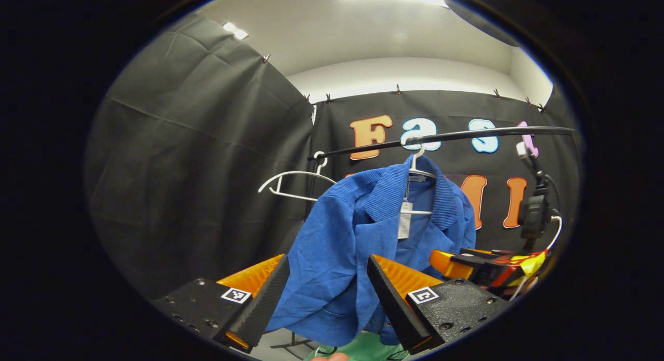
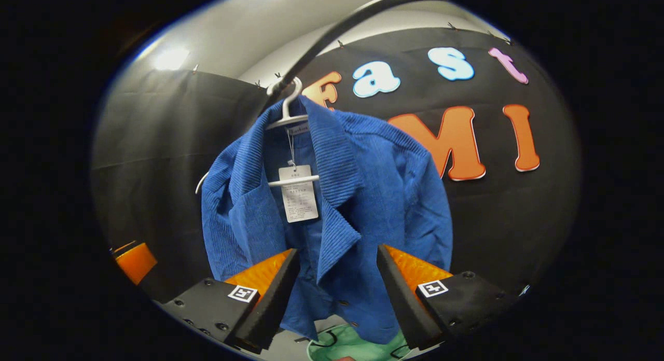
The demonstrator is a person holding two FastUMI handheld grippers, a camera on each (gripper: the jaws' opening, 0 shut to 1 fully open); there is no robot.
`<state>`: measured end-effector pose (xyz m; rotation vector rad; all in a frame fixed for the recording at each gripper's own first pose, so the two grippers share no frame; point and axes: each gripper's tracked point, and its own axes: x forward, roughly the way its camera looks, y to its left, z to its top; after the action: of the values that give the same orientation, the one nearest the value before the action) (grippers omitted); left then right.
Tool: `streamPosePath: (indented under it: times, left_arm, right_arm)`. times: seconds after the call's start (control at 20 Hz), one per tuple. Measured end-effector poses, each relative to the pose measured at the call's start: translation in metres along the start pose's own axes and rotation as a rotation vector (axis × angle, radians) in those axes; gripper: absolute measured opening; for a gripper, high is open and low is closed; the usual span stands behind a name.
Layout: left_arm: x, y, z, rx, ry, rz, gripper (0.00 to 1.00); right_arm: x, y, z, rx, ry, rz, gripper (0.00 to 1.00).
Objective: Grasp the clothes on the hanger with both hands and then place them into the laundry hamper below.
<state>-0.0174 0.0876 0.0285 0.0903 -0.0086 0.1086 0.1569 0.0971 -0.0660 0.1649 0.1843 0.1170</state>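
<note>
A blue corduroy jacket (image 1: 342, 236) (image 2: 384, 195) hangs on a white hanger (image 1: 417, 166) (image 2: 287, 114) from a black rail (image 1: 467, 135) (image 2: 332, 34), with a paper tag (image 2: 298, 195) at its collar. My left gripper (image 1: 328, 258) is open, and the jacket's left front panel shows in the gap between its fingers. My right gripper (image 2: 337, 251) is open in front of the jacket's lapel and button edge, and it also appears low at the right in the left gripper view (image 1: 482, 267). Whether either gripper touches the cloth I cannot tell. A green hamper (image 1: 363, 349) (image 2: 353, 345) lies below the jacket.
An empty white hanger (image 1: 295, 182) hangs on the rail left of the jacket. A dark device with cables (image 1: 531, 216) stands on a post at the right end of the rail. Black cloth walls close the booth behind and to the left.
</note>
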Motion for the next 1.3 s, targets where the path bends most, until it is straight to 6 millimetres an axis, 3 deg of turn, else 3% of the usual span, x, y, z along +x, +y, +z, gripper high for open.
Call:
streamPosePath:
  times: [0.35, 0.4, 0.45, 0.5, 0.55, 0.6, 0.8, 0.85, 0.95, 1.05, 1.1, 1.15, 1.2, 1.3]
  left_arm:
    - [0.012, 0.032, -0.005, 0.046, 0.011, 0.021, 0.92]
    - [0.013, 0.034, -0.005, 0.042, 0.012, 0.018, 0.95]
    - [0.013, 0.037, -0.006, 0.036, 0.012, 0.016, 0.95]
    - [0.014, 0.037, -0.008, 0.029, 0.015, 0.013, 0.98]
    - [0.015, 0.038, -0.011, 0.022, 0.02, 0.009, 0.98]
    - [0.016, 0.037, -0.014, 0.016, 0.025, 0.001, 0.98]
    - [0.023, 0.021, -0.025, -0.004, 0.04, -0.049, 0.92]
    - [0.024, 0.012, -0.027, -0.012, 0.044, -0.071, 0.95]
    - [0.027, -0.01, -0.034, -0.025, 0.052, -0.12, 0.92]
    - [0.034, -0.034, -0.043, -0.038, 0.064, -0.174, 0.95]
    - [0.036, -0.046, -0.047, -0.041, 0.071, -0.2, 0.92]
    - [0.038, -0.057, -0.05, -0.043, 0.075, -0.224, 0.92]
    - [0.042, -0.067, -0.053, -0.05, 0.074, -0.239, 0.92]
    - [0.057, -0.082, -0.059, -0.079, 0.069, -0.245, 0.92]
  right_arm:
    - [0.073, -0.021, -0.031, 0.067, 0.033, -0.173, 0.98]
    - [0.081, -0.03, -0.031, 0.059, 0.025, -0.202, 0.98]
    - [0.083, -0.04, -0.028, 0.051, 0.007, -0.23, 0.98]
    - [0.084, -0.048, -0.024, 0.048, -0.01, -0.249, 0.88]
    - [0.086, -0.054, -0.021, 0.048, -0.02, -0.256, 0.95]
    - [0.084, -0.061, -0.018, 0.048, -0.021, -0.262, 0.88]
    - [0.057, -0.089, 0.002, 0.07, -0.053, -0.262, 0.17]
    - [0.047, -0.087, 0.007, 0.075, -0.057, -0.238, 0.14]
    - [0.025, -0.09, 0.018, 0.067, -0.089, -0.218, 0.14]
    - [-0.009, -0.093, 0.037, 0.021, -0.142, -0.213, 0.07]
    - [-0.023, -0.09, 0.049, -0.007, -0.17, -0.205, 0.07]
    - [-0.037, -0.089, 0.062, -0.034, -0.2, -0.196, 0.0]
    - [-0.05, -0.088, 0.075, -0.058, -0.229, -0.191, 0.08]
    - [-0.073, -0.083, 0.102, -0.1, -0.295, -0.174, 0.07]
